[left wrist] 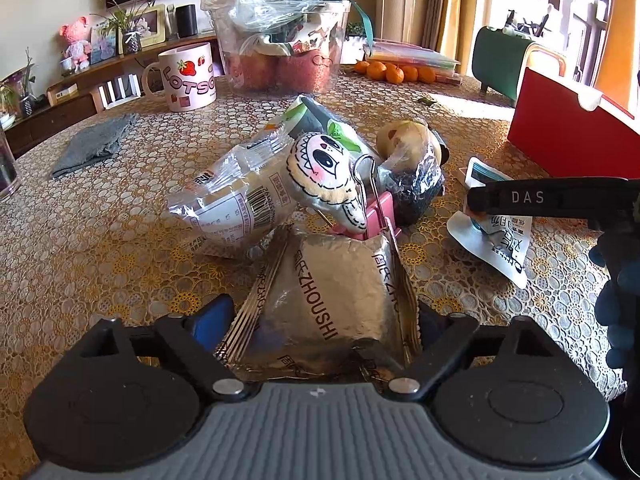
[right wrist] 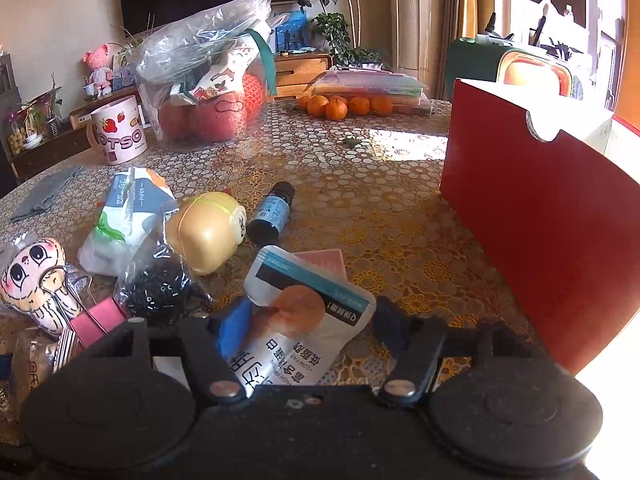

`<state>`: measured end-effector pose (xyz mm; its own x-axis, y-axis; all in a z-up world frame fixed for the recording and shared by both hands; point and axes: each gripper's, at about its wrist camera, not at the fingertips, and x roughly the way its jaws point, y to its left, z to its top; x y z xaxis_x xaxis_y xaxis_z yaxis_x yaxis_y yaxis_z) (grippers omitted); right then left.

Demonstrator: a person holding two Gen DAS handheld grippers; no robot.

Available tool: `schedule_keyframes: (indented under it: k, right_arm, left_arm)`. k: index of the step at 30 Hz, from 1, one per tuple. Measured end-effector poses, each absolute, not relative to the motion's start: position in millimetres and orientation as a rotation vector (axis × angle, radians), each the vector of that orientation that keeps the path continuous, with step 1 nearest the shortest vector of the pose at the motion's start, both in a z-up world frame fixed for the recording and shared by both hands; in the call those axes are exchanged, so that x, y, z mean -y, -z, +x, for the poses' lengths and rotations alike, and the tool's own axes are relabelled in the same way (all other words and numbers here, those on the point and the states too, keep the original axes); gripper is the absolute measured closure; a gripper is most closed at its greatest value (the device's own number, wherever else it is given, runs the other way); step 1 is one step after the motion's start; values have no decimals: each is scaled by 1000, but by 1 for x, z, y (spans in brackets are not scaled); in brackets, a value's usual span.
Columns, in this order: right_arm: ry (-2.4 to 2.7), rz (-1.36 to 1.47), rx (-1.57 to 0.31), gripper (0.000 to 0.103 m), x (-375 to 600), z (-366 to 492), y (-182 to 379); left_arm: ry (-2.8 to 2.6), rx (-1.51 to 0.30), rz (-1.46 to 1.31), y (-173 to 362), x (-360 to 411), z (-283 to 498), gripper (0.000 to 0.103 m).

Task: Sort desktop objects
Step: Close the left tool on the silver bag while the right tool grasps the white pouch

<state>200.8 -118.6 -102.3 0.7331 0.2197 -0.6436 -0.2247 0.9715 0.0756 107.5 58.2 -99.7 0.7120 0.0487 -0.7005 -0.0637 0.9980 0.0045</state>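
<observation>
My left gripper (left wrist: 320,320) has a silver ZHOUSHI foil packet (left wrist: 332,292) between its blue fingers, which press its sides. Beyond it lie a plush doll (left wrist: 328,180), a pink binder clip (left wrist: 380,216) and a clear snack bag (left wrist: 236,200). My right gripper (right wrist: 312,324) straddles a white and teal snack pouch (right wrist: 304,320); its fingers stand apart at the pouch's edges. That pouch also shows in the left wrist view (left wrist: 496,240) under the right gripper's black body (left wrist: 552,198). A blue bottle (right wrist: 272,212), a yellow squishy toy (right wrist: 208,232) and a black scrubber in a bag (right wrist: 160,288) lie nearby.
A red box (right wrist: 540,232) stands at the right. A tissue pack (right wrist: 124,216), a pink card (right wrist: 324,260), a strawberry mug (right wrist: 120,132), a clear bucket of apples (right wrist: 212,108), oranges (right wrist: 344,106) and a grey cloth (left wrist: 96,144) sit on the lace-covered table (right wrist: 380,208).
</observation>
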Motion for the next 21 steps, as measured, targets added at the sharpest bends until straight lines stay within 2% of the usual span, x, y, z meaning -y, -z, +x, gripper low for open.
schedule_keyframes:
  k: [4, 5, 7, 14, 18, 19, 21]
  right_arm:
    - [-243, -2, -701, 41, 120, 198, 100]
    - [-243, 0, -697, 47, 120, 197, 99]
    - [-248, -10, -671, 53, 122, 193, 96]
    - [-265, 5, -652, 71, 133, 191, 90]
    - [-281, 15, -705, 66, 136, 197, 95]
    - [-274, 25, -710, 63, 138, 198, 95]
    - [-266, 65, -720, 50, 141, 199, 96]
  left_arm:
    - [-60, -778, -41, 97, -60, 106, 27]
    - [-59, -778, -43, 96, -60, 106, 29]
    - [-45, -766, -35, 94, -56, 103, 41]
    - [-48, -770, 11, 93, -46, 102, 43]
    - [-50, -772, 23, 94, -44, 102, 43]
    - [-49, -771, 23, 94, -44, 102, 43]
    - [-48, -771, 25, 94, -44, 102, 43]
